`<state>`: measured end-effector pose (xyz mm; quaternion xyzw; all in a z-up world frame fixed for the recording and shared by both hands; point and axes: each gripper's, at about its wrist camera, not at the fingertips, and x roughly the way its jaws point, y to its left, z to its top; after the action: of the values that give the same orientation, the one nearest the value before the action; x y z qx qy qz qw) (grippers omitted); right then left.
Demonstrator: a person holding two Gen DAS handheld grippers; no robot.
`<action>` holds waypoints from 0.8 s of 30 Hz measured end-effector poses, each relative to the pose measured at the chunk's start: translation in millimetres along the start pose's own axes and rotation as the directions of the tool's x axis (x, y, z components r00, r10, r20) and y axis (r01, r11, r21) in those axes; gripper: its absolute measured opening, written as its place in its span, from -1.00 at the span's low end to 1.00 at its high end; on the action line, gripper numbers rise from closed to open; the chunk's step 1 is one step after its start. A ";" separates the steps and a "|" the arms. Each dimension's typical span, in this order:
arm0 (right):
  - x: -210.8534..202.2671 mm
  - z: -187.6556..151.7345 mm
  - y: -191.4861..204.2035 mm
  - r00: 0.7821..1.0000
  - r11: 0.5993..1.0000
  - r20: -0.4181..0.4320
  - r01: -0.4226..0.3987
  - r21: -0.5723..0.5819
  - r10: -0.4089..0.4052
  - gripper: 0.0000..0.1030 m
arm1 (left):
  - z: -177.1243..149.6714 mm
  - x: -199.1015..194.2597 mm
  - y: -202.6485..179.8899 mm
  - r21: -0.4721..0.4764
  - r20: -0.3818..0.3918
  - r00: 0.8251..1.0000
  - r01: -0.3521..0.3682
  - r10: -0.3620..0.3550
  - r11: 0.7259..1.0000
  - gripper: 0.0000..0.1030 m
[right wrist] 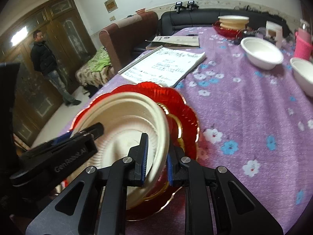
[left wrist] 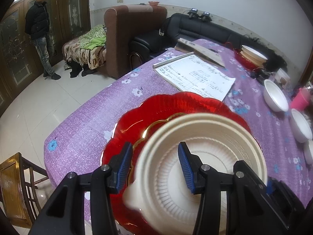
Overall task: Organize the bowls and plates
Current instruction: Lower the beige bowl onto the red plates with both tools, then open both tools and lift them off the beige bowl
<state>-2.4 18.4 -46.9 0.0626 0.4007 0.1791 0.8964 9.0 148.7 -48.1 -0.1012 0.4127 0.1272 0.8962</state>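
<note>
- The cream bowl [right wrist: 125, 125] sits low in the middle of both views, tilted, just above the red plate [left wrist: 176, 105] on the desk [right wrist: 244, 117].
- The right gripper [right wrist: 156, 156] has its fingers [right wrist: 143, 156] set narrow, one inside the bowl and one outside, with the bowl's rim between them. It looks like it is holding the bowl.
- The left gripper [left wrist: 154, 164] has its fingers [left wrist: 185, 168] set wider. One blue pad is inside the bowl and the other is outside over the red plate, with the bowl's wall between them. I cannot tell if they are squeezing it.
- I think the step now is putting the bowl on, or lifting it off, the red plate. The next move needs a gentle, steady hand, keeping the bowl flat so it does not tip.
- Farther off, at the right of the frame, two white bowls [right wrist: 261, 52] wait on the desk.
- At the upper right, a stack of bowls [right wrist: 233, 22] sits on another red plate.
</note>
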 end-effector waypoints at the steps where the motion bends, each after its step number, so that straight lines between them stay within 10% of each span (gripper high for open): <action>1: -1.5 0.4 -0.8 1.000 1.000 0.009 0.006 -0.003 -0.006 -0.36 | 0.5 0.0 0.5 -0.001 -0.001 1.000 -0.001 0.001 1.000 -0.06; 17: -44.7 13.4 -41.0 0.985 0.999 0.172 -0.006 0.042 -0.001 0.02 | 6.7 -11.3 -12.4 0.015 0.020 1.000 -0.001 0.001 1.000 -0.02; 24: -52.3 23.6 -106.4 0.985 0.984 0.146 0.068 0.162 -0.092 0.02 | 11.2 -34.5 -67.8 0.142 0.122 0.992 -0.050 0.033 0.989 0.40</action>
<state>11.8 -99.0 -21.9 0.1302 0.3457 0.1054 0.9233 16.5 82.7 -9.4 -0.0192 0.3687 0.1214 0.9214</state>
